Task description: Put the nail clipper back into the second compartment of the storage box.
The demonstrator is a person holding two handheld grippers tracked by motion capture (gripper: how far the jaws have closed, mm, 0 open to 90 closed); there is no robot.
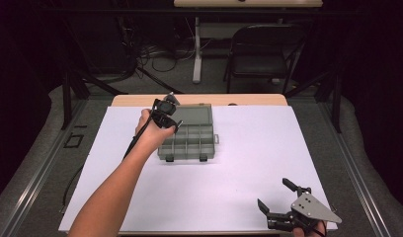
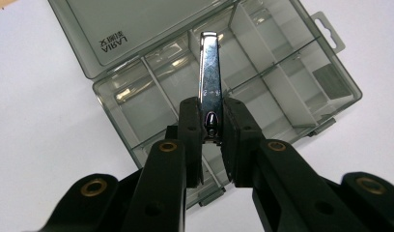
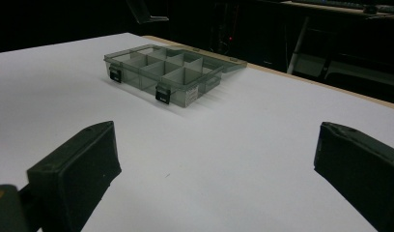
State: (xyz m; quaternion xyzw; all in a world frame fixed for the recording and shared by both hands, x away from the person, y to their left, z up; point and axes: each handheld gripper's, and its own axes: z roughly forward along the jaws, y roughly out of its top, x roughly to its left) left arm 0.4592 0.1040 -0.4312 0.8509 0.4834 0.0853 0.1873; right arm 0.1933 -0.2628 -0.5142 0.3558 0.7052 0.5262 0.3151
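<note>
Nail clipper held over the open organiser box, ready to be dropped in.

The left gripper (image 2: 212, 137) had its fingers (image 2: 190, 130) clamped on a metal nail clipper (image 2: 210, 79), poised above the smoky plastic box (image 1: 187, 136) near the surface's far edge, lid flat, apparently to place it in a compartment. The right gripper (image 1: 274, 199) rested at the near right corner, fingers spread and empty. The surface (image 1: 249, 163) was white; a folding chair (image 1: 261, 54) and cables stood behind in a dark room.

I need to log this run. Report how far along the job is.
Done: the organizer box lies open on the table, lid back. In hand: the left gripper has its jaws shut on a nail clipper, held above the compartments. Left: putting it in a compartment. The right gripper rests open, apart from the box.
</note>
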